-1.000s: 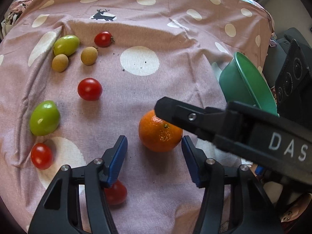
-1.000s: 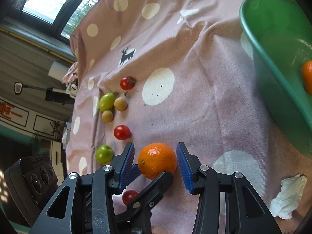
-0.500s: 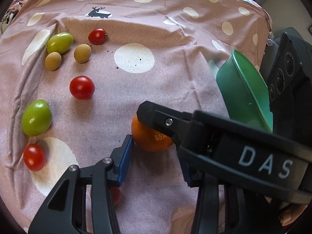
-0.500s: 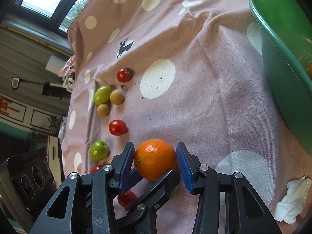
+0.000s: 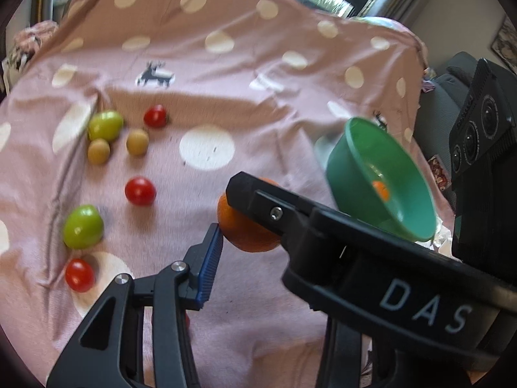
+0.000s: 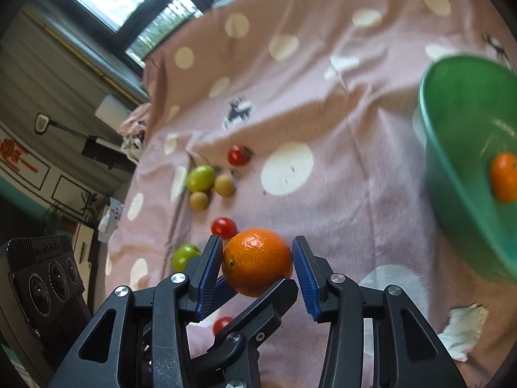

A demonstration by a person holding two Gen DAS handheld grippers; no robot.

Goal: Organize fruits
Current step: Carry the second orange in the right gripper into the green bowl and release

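Orange: sits left of the green bowl, near it but not at the rim, and looks clear of the pink cloth.

- Right gripper: clenched on the orange, a blue pad on each flank across the widest part.
- Left gripper: jaws have just been closing in. The near pad tip is against the lower side of the orange. The far finger is hidden in its own view. In the right wrist view it sits under the fruit, so I read this as a second grip, crossed below the first.
- Why two tools, my guess: round, smooth skin rolls out of a single pinch. The crossed pair cradles it for the carry.
- Second orange is already inside the bowl, so the bowl is likely the orange bin, which is why this one is heading that way.
- Farther left of the bowl, still on the cloth: red tomato, green fruit, tan fruit and others. All unsorted.
- Crumpled tissue lies just below the bowl and is out of the path.
- Risk: both tools must let go together over the bowl, or the fruit kicks sideways.
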